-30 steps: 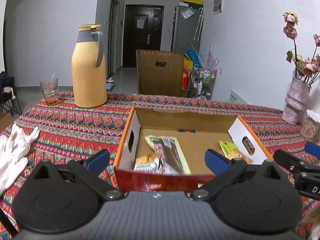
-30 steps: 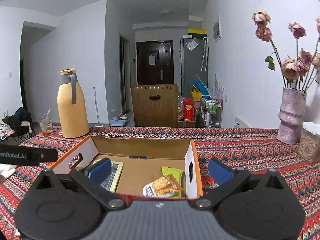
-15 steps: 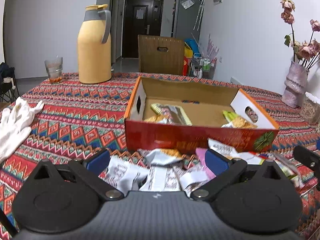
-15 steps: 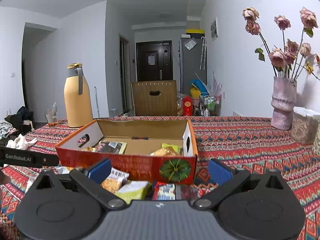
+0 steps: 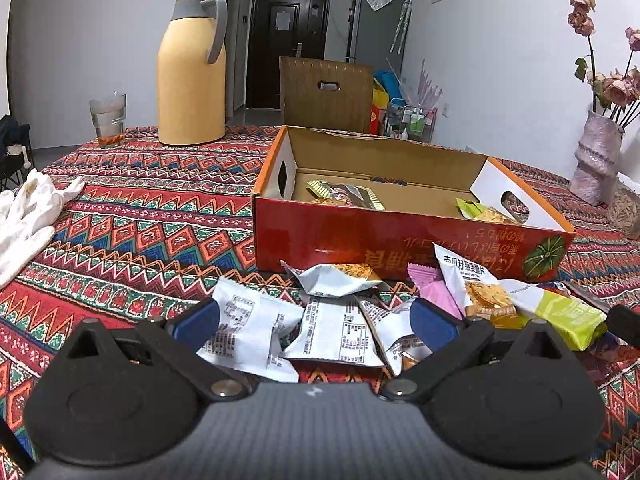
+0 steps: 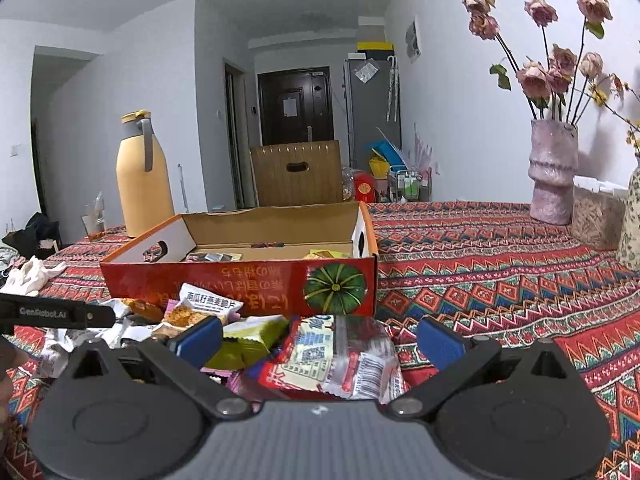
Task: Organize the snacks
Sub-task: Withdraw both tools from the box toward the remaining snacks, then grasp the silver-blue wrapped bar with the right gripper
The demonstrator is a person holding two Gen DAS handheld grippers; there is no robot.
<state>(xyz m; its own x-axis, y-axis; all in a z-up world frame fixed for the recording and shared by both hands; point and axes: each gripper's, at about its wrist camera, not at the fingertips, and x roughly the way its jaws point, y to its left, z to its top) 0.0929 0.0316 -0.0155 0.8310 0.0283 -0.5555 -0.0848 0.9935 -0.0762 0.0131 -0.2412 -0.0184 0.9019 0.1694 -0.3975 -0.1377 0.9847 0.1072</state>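
Claws (image 5: 314, 322) lower now, over loose packets (image 5: 336, 332)

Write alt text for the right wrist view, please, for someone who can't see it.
Open jaws of the right gripper hover over a red and white snack packet in a pile of packets, in front of an open cardboard box on a patterned tablecloth. A yellow jug stands behind.

A red cardboard box (image 5: 400, 236) stands open on the worktop, a few snack packets (image 5: 344, 194) lying inside. Just before its front wall sprawls a loose heap of snacks (image 5: 340, 328): white, pink, green and red (image 6: 340, 356) packets overlapping
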